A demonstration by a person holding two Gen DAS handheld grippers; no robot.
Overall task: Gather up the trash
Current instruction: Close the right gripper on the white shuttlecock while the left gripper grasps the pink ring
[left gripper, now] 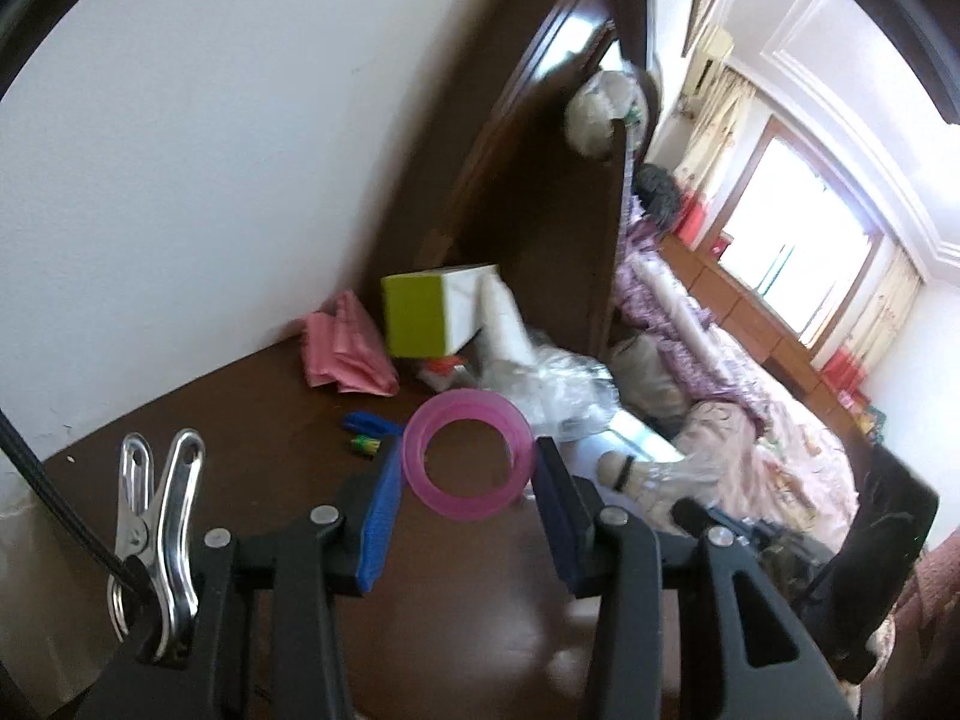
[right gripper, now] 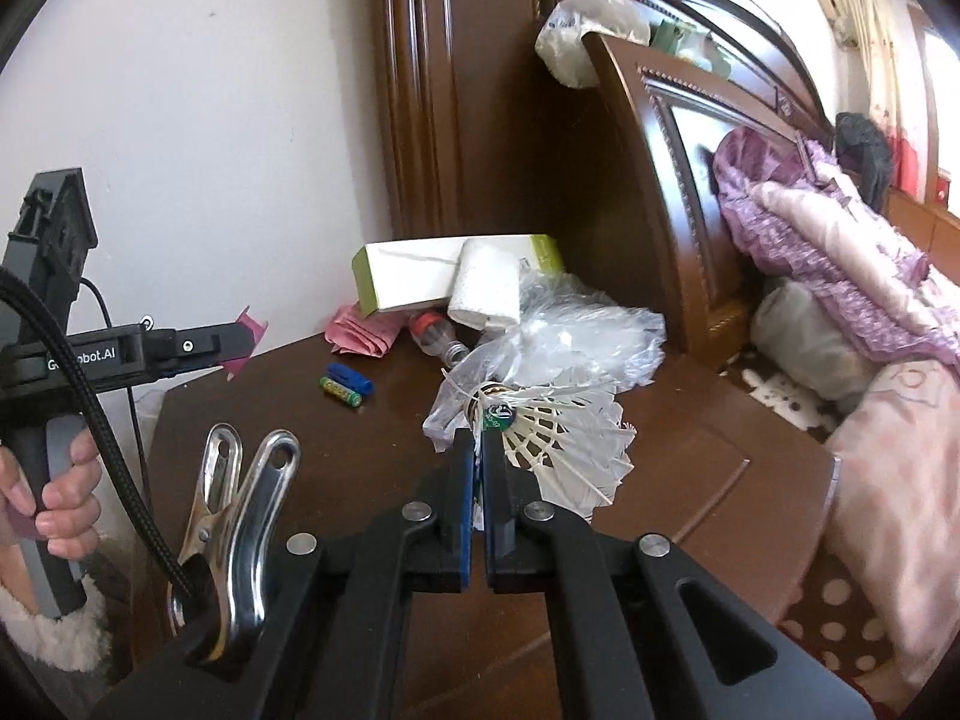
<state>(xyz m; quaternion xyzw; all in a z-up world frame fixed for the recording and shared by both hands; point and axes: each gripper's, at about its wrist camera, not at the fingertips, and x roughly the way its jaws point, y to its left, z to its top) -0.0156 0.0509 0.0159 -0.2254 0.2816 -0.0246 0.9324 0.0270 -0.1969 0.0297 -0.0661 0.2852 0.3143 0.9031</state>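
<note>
My left gripper [left gripper: 468,492] holds a pink ring [left gripper: 468,456], likely a tape roll, with the jaws partly apart and one blue pad pressing each side of its rim; gripping across the rim keeps the ring from rolling out. My right gripper [right gripper: 478,468] has its jaws together, pinching a white shuttlecock [right gripper: 558,444] at the edge of its feathers, so the skirt fans out to the right of the pads. Both items are carried clear of the tabletop [right gripper: 336,438], which suggests a transfer to a bin not in view. Remaining candidates on the tabletop: two batteries [right gripper: 347,387] lying side by side, a clear plastic bag [right gripper: 576,336], a small bottle [right gripper: 438,333] beside it, and pink paper [right gripper: 363,333] against the wall. A green-and-white box [right gripper: 420,282] leans at the back with a white roll [right gripper: 486,288] against it.
</note>
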